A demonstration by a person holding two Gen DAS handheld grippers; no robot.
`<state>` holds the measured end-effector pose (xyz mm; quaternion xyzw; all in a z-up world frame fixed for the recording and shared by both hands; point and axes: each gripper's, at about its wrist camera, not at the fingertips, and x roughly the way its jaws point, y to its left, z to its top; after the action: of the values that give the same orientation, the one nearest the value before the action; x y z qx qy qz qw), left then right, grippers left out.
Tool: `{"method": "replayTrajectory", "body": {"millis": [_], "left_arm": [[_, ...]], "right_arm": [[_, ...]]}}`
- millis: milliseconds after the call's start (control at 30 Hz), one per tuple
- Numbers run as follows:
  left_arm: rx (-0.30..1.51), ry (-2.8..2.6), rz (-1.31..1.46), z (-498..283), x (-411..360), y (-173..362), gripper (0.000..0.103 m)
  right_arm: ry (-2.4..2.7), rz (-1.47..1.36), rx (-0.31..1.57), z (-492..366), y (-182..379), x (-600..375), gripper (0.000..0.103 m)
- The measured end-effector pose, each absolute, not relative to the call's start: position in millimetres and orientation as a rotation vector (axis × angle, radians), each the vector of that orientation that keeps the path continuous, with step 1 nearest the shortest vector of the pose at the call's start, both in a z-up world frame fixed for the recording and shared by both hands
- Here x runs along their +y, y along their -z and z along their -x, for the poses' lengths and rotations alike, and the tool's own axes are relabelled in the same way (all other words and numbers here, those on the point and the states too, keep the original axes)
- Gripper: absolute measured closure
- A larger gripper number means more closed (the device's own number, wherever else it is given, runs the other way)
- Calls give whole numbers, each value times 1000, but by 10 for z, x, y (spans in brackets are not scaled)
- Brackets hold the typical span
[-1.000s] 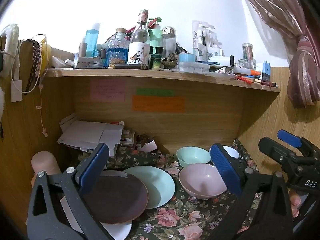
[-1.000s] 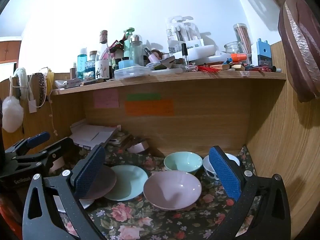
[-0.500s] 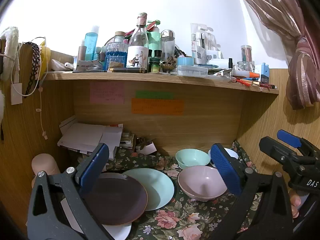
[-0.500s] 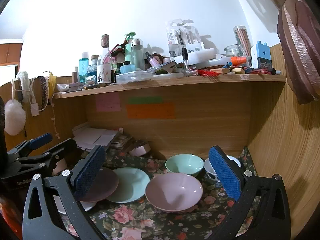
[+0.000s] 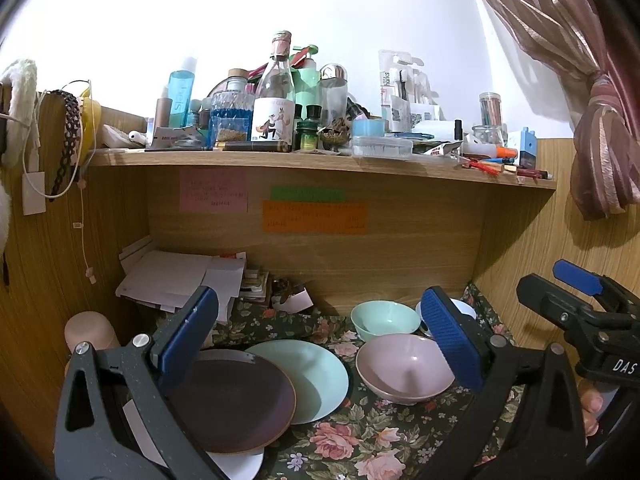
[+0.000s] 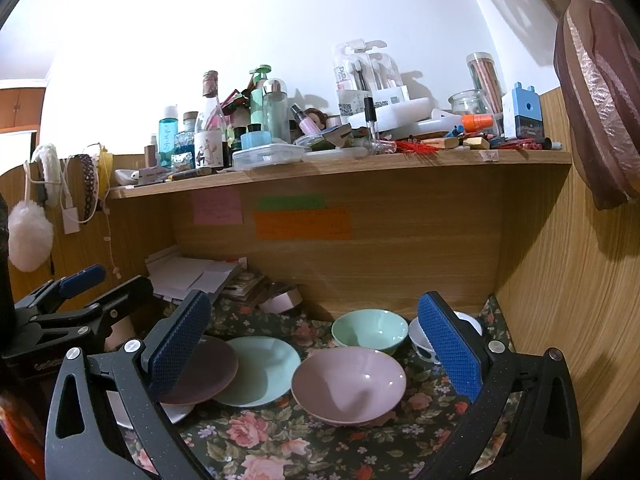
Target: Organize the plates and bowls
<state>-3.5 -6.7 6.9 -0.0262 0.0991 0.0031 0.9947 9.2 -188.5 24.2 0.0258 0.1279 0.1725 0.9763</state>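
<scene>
Right wrist view, pink bowl (image 6: 348, 384) between spread right tool (image 6: 316, 356) fingers, untouched

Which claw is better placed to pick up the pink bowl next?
Probably the right claw: open and empty, with the pink bowl centred between its fingers. The left claw, also open, frames the dark plate and green plate instead.

It was a home bedroom nook w/ a wooden shelf (image 5: 320, 162): cosmetics bottles (image 5: 182, 94) on top, sticky notes (image 5: 314, 222) below it, floral cloth (image 6: 280, 444) under, curtain (image 5: 600, 152) at its right end.
</scene>
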Motion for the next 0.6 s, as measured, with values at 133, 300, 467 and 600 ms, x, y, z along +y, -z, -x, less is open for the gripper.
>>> {"method": "replayTrajectory", "body": {"millis": [133, 300, 467, 600], "left_arm": [[199, -7, 52, 42, -69, -66, 0], [200, -4, 52, 41, -62, -63, 0], [199, -5, 50, 38, -60, -59, 0], [203, -8, 52, 15, -51, -48, 0]], "right_arm": [[-347, -51, 258, -92, -243, -1883, 0], [-347, -52, 257, -91, -244, -1879, 0], [-348, -52, 260, -95, -241, -1882, 0], [-349, -55, 266, -99, -241, -1870, 0]]}}
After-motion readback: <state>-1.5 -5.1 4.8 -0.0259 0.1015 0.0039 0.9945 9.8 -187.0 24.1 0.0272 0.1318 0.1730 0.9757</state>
